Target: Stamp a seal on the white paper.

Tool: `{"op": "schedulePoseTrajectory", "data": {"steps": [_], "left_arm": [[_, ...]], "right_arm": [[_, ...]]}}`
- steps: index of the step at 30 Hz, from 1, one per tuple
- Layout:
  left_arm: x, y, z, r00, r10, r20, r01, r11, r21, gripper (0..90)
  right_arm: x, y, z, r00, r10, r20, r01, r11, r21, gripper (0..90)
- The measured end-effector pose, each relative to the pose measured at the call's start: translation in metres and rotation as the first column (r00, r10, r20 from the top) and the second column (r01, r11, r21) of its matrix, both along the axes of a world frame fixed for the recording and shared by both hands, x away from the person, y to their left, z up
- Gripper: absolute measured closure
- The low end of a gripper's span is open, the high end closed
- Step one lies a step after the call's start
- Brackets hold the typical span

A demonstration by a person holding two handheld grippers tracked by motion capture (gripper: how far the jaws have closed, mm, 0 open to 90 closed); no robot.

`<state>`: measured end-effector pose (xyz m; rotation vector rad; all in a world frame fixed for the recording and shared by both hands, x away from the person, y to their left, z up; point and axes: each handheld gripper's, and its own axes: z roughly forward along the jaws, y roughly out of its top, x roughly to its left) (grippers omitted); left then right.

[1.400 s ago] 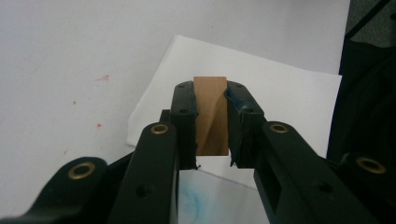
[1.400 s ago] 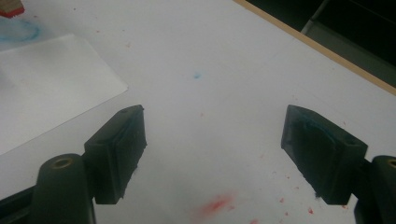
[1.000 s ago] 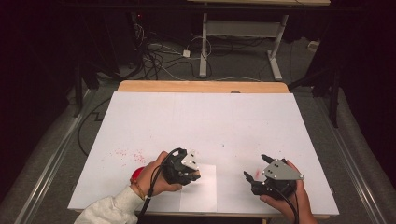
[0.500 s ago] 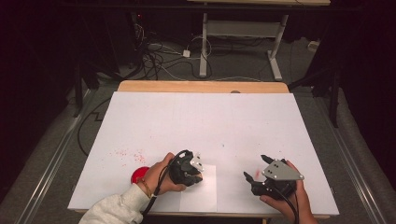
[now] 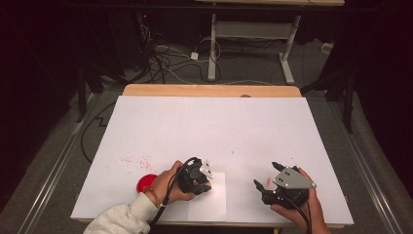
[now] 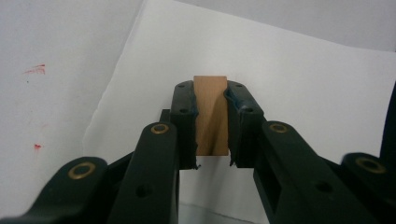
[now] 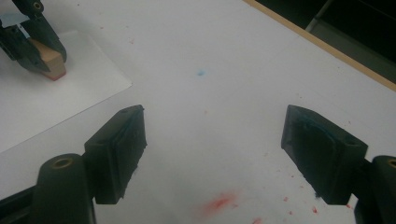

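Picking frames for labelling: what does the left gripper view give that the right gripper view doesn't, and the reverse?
Left gripper view: the left tool seen along its own jaws, both pressed against the sides of the wooden block, paper sheet behind.
Right gripper view: the right tool with jaws wide apart and nothing between them, a red smear and a blue dot on the table, its wooden edge.
Both: block, sheet, white tabletop, red specks.
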<state>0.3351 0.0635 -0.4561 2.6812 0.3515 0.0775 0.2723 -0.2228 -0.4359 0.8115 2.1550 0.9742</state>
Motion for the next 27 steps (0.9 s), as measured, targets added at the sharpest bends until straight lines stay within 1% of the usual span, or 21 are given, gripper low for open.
{"op": "schedulePoseTrajectory", "data": {"steps": [3,5,7,17,21,27], "left_arm": [[0.0003,0.0003,-0.0002,1.0000,-0.001,-0.003,0.001,1.0000,-0.001,73.8],[-0.0007,-0.0005,-0.0003,1.0000,-0.002,0.007,0.002,1.0000,0.003,73.9],[-0.0010,-0.0006,-0.0003,1.0000,0.001,0.007,-0.001,1.0000,0.004,73.9],[0.0000,0.0017,-0.0013,1.0000,0.005,-0.006,-0.005,0.9999,-0.011,73.9],[-0.0013,0.0006,-0.0011,1.0000,0.002,0.008,-0.002,1.0000,-0.003,73.9],[-0.0019,0.0004,-0.0012,0.9999,0.002,0.012,-0.002,1.0000,0.000,73.9]], "right_arm": [[0.0001,0.0003,-0.0002,1.0000,0.000,-0.001,0.000,1.000,-0.001,22.6],[-0.0001,0.0005,-0.0001,1.0000,0.001,0.000,-0.001,1.000,-0.001,22.5],[0.0003,-0.0001,-0.0001,1.0000,0.000,-0.001,0.000,1.000,0.000,22.5],[-0.0004,-0.0002,0.0003,1.0000,0.001,0.001,-0.001,1.000,-0.001,22.5],[-0.0005,-0.0003,0.0004,1.0000,-0.001,0.001,0.001,1.000,0.001,22.5],[-0.0006,-0.0003,0.0004,1.0000,0.002,-0.001,-0.002,1.000,-0.001,22.5]]}}
